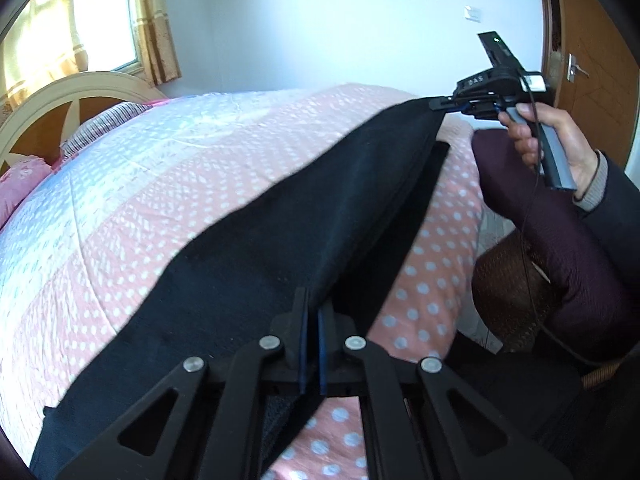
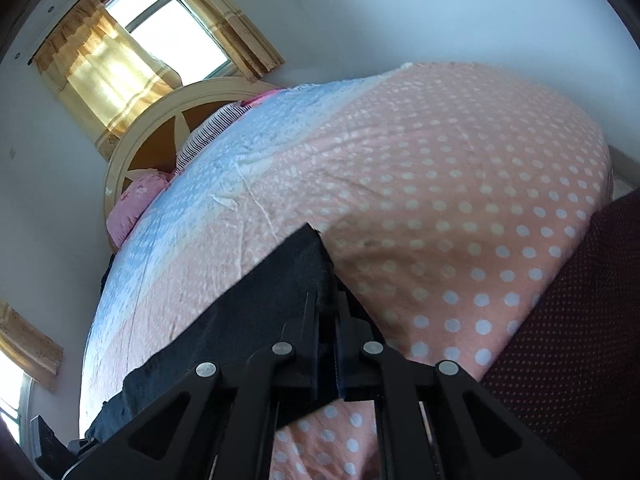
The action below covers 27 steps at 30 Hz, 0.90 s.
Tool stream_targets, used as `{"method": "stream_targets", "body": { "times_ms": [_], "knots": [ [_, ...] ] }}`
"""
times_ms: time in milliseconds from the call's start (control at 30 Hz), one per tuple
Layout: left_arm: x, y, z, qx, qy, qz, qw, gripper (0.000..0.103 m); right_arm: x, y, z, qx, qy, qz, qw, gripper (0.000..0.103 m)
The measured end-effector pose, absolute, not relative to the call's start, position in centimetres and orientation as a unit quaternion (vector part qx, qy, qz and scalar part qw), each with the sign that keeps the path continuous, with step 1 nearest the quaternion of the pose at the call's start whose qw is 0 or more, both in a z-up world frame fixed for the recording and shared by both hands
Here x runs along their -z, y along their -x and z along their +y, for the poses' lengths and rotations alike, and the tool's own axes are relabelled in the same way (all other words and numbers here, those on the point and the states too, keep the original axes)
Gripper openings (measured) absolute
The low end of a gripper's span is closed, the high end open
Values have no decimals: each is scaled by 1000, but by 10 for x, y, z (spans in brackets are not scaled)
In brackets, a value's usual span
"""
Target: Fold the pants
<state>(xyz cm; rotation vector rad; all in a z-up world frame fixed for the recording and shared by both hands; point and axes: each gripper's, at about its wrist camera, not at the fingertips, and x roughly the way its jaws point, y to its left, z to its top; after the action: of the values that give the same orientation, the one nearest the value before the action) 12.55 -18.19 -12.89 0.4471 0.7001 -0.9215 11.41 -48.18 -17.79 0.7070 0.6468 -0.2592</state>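
Note:
Black pants (image 1: 320, 208) lie stretched in a long band across the pink dotted bedspread (image 1: 200, 168), running from lower left to upper right. My left gripper (image 1: 312, 304) is shut on their near edge, with cloth pinched between the blue pads. At the far end a hand (image 1: 560, 140) holds my right gripper (image 1: 438, 103), which is shut on a corner of the pants. In the right wrist view that gripper (image 2: 329, 300) clamps the black cloth (image 2: 256, 312) just above the bedspread (image 2: 440, 200), and the corner sticks up past the fingertips.
A cream headboard (image 1: 60, 96), a pink pillow (image 1: 20, 188) and a curtained window (image 1: 104, 24) are at the bed's far left end. A wooden door (image 1: 592, 60) stands at the right. Dark red quilted cloth (image 1: 560, 240) and a brown wicker thing (image 1: 512, 288) sit beside the bed's right edge.

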Motion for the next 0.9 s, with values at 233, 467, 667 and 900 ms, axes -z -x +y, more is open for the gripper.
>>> {"method": "stream_targets", "body": {
  "times_ms": [233,467,667,900],
  "knots": [
    [149,-122,-190,435,-216,345,803,4,194,-111,-488,136,-343,326,870,6],
    [156,-123,-191,428,-218,348,805,8,208,-116,-487,150,-322,360,862,6],
    [150,-111,-183,425,-228,333,810,42,187,-104,-474,230,-245,359,871,38],
    [135,-119,-149,392,-193,311,844,58,153,-108,-415,118,-192,300,927,40]
  ]
}}
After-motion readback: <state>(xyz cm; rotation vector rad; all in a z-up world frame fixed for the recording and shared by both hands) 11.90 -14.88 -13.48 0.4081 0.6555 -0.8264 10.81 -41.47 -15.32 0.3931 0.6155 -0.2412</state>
